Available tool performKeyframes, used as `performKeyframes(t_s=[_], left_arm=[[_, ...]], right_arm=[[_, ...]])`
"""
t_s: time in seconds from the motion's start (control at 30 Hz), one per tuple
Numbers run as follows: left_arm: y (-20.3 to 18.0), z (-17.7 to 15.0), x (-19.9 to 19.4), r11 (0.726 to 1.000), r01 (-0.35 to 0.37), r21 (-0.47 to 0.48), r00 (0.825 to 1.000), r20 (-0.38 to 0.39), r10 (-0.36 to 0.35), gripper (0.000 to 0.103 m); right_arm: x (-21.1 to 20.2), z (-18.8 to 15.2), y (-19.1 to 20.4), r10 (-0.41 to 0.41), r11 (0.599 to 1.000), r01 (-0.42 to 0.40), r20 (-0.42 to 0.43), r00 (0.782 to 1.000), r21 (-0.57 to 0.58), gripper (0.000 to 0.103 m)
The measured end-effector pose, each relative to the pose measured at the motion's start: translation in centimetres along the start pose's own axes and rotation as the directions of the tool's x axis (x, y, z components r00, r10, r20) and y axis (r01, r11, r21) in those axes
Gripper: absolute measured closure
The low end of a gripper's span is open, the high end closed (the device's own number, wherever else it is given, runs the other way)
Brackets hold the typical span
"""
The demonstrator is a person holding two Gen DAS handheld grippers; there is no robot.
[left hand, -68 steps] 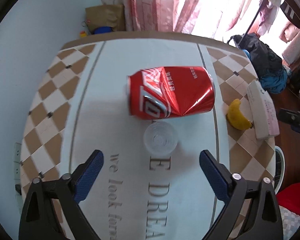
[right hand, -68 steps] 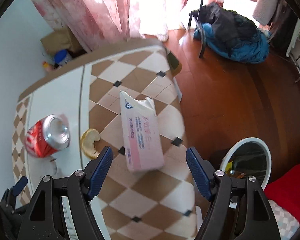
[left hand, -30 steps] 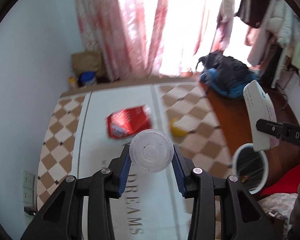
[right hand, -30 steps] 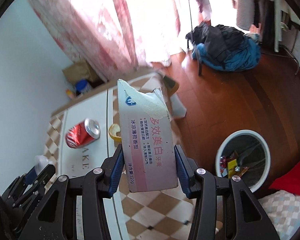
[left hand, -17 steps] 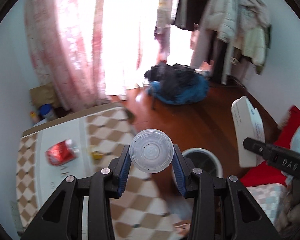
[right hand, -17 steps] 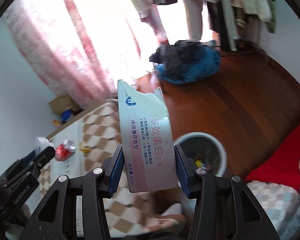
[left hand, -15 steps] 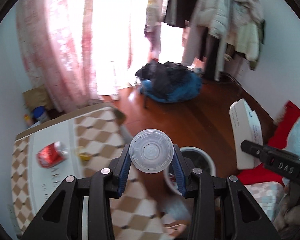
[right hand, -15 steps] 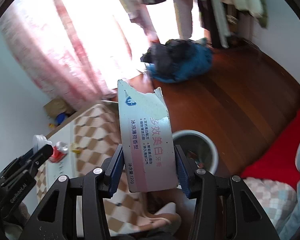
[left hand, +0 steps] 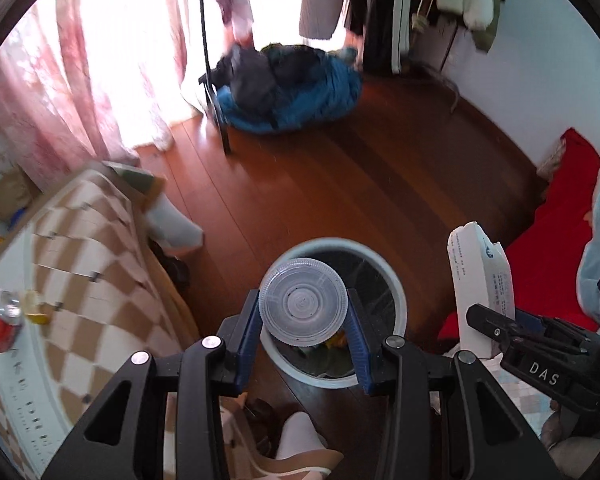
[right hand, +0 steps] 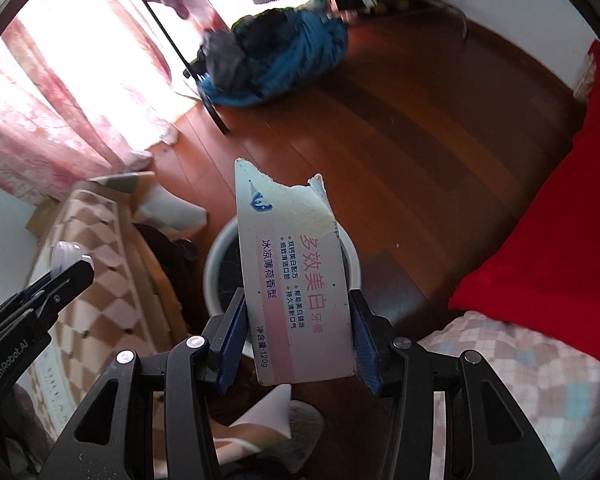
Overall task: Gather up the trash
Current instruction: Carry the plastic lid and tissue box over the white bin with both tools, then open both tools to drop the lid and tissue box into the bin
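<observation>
My left gripper (left hand: pixel 303 334) is shut on a small clear plastic cup (left hand: pixel 303 306), held bottom toward the camera right above the white trash bin (left hand: pixel 394 284) on the floor. My right gripper (right hand: pixel 296 330) is shut on a torn white and pink toothpaste box (right hand: pixel 296 280), which covers most of the trash bin (right hand: pixel 216 256) below it. In the left wrist view the toothpaste box (left hand: pixel 482 272) and right gripper appear at the right. A red soda can (left hand: pixel 0 322) and a banana peel (left hand: pixel 36 308) lie on the checkered table (left hand: pixel 80 264) at the left.
Wooden floor spreads around the bin. A heap of blue and black clothes (left hand: pixel 288 88) lies by a rack at the back. Pink curtains (left hand: pixel 60 80) hang at the left, a red cloth (left hand: pixel 548 240) lies at the right. A person's white-socked foot (left hand: pixel 300 438) shows below the grippers.
Both grippers have tipped down and closer to the trash bin, which is now directly beneath the cup and the box. The table has slid to the left edge.
</observation>
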State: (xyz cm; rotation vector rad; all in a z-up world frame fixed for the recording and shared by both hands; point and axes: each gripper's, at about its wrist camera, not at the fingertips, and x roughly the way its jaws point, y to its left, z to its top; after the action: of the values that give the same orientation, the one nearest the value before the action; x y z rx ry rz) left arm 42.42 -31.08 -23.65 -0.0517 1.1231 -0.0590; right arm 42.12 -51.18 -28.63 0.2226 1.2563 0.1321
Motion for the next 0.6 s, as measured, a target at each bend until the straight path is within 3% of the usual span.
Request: performKeyframes(t_s=[0.17,0.33,0.4,0.47,0.57,0.6], left_arm=[[0.2,0.5,6.1,0.997,0.076,-0.027,0.987,-0.136,-0.079,0.066],[0.7,0.7,10.2,0.992,0.099,-0.073,0.965,-0.234,-0.114,0.062],[1.0,0.8,10.9,0.992,0.094,-0.089,0.961,-0.252,-0.114,0.051],[1.5,0.9,11.6,0.990,0.082,-0.110,0.958,-0.265,-0.109,0.015],[1.9,0.7,11.7,0.991,0.048,-0.126,0.961,-0.266,-0.081,0.010],[2.3,0.6,11.7,0.992,0.028,-0.126,0.962,-0.266,-0.061,0.010]], right_arm=[[6.0,0.9,-1.3,-0.007,1.000,0.008,-0.074,0.997,0.014,0.053],[10.5,1.9,-1.4,-0.009,1.000,0.012,-0.125,0.992,0.018,0.053],[11.6,2.3,-1.4,-0.006,1.000,0.007,-0.137,0.991,0.013,0.052],[12.8,2.7,-1.3,0.004,1.000,-0.002,-0.148,0.989,0.012,0.051],[14.0,3.0,-1.3,0.012,1.000,-0.010,-0.173,0.985,0.012,0.019],[14.2,3.0,-1.3,0.013,1.000,-0.011,-0.176,0.984,0.012,0.013]])
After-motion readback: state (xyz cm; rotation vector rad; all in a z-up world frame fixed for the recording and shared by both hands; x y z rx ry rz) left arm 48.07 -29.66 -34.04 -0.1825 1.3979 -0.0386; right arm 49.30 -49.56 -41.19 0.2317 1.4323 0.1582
